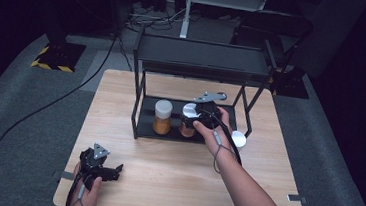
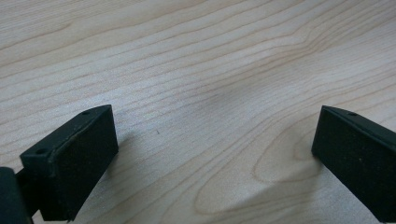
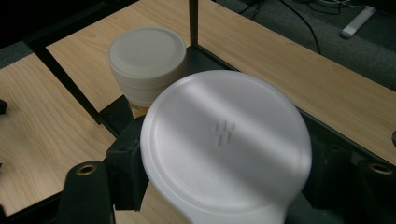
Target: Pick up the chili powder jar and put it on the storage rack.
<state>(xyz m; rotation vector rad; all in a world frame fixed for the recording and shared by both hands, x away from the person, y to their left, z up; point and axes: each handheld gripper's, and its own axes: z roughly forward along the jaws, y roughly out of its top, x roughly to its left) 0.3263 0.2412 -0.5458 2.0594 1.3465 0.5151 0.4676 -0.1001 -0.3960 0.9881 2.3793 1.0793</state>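
Item: white-lidded jar (image 3: 226, 140), amber contents, on the lower shelf of the black rack (image 1: 200, 59), just beside a second jar (image 1: 162, 116) with a cream lid. Right gripper (image 1: 201, 115): jaws pinching the white-lidded jar below its lid. Left gripper (image 1: 99, 165): near the front left corner of the wooden bench (image 1: 165, 166), jaws spread over bare wood. Loose white disc (image 1: 238, 138) beside the rack's right foot.

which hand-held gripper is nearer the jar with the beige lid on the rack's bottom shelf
The right. The right hand-held gripper is at the rack, clamped on the white-lidded jar right beside the beige-lidded jar. The left hand-held gripper rests open at the table's near left edge.
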